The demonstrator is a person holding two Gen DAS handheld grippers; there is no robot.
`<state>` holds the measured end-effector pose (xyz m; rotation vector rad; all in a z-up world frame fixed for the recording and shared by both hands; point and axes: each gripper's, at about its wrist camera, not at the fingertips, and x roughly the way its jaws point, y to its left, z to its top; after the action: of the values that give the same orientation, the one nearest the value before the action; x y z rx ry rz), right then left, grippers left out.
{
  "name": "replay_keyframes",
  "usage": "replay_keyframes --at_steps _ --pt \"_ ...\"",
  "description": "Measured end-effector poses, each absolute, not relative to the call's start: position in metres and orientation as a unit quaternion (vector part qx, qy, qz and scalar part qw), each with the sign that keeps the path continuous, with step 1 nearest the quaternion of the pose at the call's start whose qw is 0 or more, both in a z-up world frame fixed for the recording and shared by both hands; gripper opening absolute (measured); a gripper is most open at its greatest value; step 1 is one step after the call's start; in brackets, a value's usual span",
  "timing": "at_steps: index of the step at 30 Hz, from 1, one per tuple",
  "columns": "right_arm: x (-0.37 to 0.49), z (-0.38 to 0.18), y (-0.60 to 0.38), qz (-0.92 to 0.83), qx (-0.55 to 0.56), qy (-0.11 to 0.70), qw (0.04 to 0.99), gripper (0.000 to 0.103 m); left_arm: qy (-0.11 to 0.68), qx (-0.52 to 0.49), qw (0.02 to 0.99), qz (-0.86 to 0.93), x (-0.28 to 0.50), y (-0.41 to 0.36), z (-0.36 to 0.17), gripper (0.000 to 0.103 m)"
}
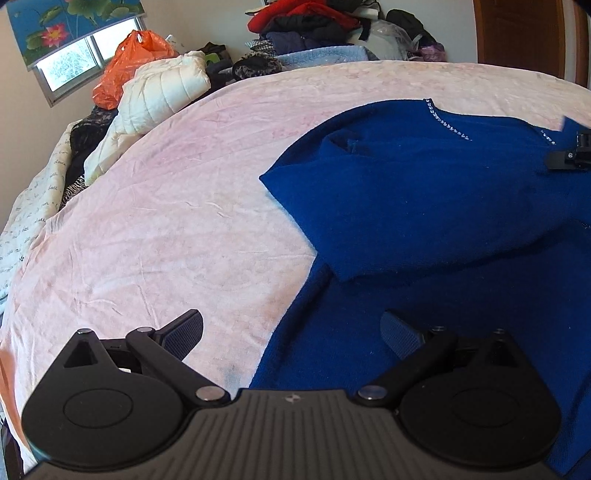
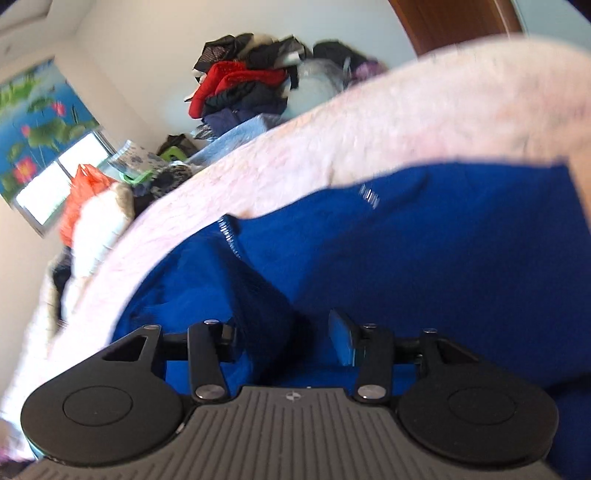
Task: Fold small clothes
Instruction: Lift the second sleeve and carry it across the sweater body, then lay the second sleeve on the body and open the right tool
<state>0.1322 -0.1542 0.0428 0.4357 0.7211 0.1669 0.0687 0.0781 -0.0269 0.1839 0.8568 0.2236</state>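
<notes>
A royal blue knitted top (image 1: 424, 206) with a rhinestone neckline lies on a pink blanket (image 1: 166, 221), one sleeve folded across its body. My left gripper (image 1: 291, 334) is open and empty, low over the top's left edge; one finger is over the blanket, the other over the fabric. In the blurred right wrist view, my right gripper (image 2: 288, 339) is open just above the blue top (image 2: 443, 258), with a raised fold of fabric between its fingers. The right gripper's tip also shows in the left wrist view (image 1: 570, 155), near the neckline.
A white quilted jacket (image 1: 155, 99) and an orange plastic bag (image 1: 129, 62) lie at the blanket's far left. A pile of dark and red clothes (image 1: 310, 26) is stacked behind the bed. A wooden door (image 1: 521, 33) stands at the back right.
</notes>
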Motion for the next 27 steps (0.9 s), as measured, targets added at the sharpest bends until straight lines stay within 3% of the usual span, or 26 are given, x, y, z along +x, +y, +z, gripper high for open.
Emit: replay_keyframes --at_steps 2,4,5,6,7,12,22,27 --pt "0.135 0.041 -0.158 0.087 0.208 0.354 0.908 0.051 0.414 0.089 0.900 0.105 0.070 0.075 -0.028 0.103" --pt "0.135 0.037 -0.166 0.094 0.229 0.357 0.901 0.042 0.415 0.091 0.899 0.102 0.072 0.071 -0.029 0.103" --pt "0.134 0.037 -0.171 0.094 0.237 0.359 0.898 0.030 0.414 0.093 0.900 0.099 0.072 0.068 -0.030 0.103" --pt "0.134 0.035 -0.174 0.093 0.240 0.363 0.895 0.012 0.412 0.096 0.901 0.097 0.072 0.066 -0.030 0.103" --pt "0.132 0.033 -0.179 0.094 0.242 0.368 0.893 0.010 0.409 0.101 0.902 0.094 0.072 0.064 -0.030 0.103" --pt "0.143 0.057 -0.179 0.132 0.255 0.365 0.886 0.009 0.380 0.139 0.911 0.085 0.077 0.045 -0.029 0.103" --pt "0.190 0.188 -0.117 0.266 0.225 0.321 0.881 0.009 0.312 0.194 0.922 0.121 0.125 0.008 -0.022 0.103" --pt "0.198 0.242 -0.101 0.324 0.229 0.276 0.876 0.009 0.277 0.169 0.919 0.226 0.172 0.035 -0.002 0.103"
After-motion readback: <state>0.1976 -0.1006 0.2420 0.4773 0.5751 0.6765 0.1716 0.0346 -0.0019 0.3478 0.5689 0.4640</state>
